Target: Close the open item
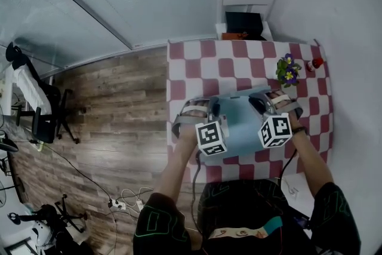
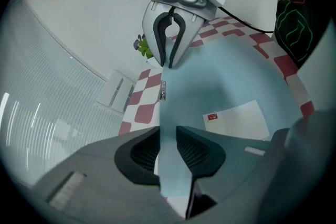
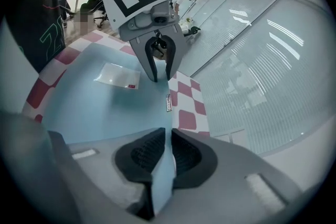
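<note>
Dark-sleeved forearms are seen lowest in the head view, each hand carrying a gripper. The pale blue flat case (image 1: 242, 125) lies at the near edge of the red-and-white checked table (image 1: 239, 63), between both grippers. Its smooth, matte top face bears a white label (image 2: 236, 119) with a small red mark, and a small tag (image 2: 163, 91) is fixed at one edge. The left gripper (image 2: 168, 136) is parted a little, the case's edge standing loosely between the pads. The right gripper (image 3: 167, 139) is pinched narrowly on the opposite edge. A potted flower (image 1: 288, 70) is set farther back.
</note>
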The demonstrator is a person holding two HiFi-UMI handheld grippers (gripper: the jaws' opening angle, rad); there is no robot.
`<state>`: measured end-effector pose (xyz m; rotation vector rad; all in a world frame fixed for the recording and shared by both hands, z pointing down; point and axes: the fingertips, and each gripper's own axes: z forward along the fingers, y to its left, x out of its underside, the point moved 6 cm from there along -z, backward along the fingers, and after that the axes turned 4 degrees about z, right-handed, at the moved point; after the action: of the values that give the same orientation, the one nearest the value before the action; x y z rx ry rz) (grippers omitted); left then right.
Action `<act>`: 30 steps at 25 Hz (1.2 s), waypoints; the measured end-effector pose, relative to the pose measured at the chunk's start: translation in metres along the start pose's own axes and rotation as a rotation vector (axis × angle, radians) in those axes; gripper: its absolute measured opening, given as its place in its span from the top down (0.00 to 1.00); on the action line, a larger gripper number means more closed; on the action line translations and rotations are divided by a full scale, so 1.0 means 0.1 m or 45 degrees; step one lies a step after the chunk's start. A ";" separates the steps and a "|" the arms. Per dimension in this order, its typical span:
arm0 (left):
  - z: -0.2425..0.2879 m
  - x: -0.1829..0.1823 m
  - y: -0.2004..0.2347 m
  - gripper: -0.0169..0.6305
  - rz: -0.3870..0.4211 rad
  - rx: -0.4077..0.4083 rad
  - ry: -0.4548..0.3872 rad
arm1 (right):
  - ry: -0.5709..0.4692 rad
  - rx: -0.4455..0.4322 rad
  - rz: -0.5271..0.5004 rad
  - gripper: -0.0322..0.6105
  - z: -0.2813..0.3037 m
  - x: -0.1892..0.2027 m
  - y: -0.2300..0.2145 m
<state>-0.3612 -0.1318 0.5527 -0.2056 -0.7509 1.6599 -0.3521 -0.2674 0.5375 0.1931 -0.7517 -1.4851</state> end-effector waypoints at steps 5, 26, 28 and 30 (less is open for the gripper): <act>0.12 0.03 0.00 0.80 -0.035 0.103 0.000 | -0.001 -0.103 -0.012 0.87 0.15 0.07 -0.02; 0.35 -0.11 -0.03 0.96 -0.298 -0.126 -0.144 | -0.085 -0.134 0.233 0.95 0.59 -0.17 0.08; 0.30 -0.03 0.03 0.96 -0.462 -0.158 -0.159 | -0.104 -0.134 0.400 0.95 0.56 -0.16 0.03; 0.21 0.02 0.09 0.96 -0.639 -0.178 -0.204 | -0.134 -0.126 0.590 0.95 0.48 -0.12 -0.02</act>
<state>-0.3802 -0.1376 0.5645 0.0212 -0.9518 1.1571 -0.3794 -0.2407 0.5686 -0.1302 -0.7450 -1.0918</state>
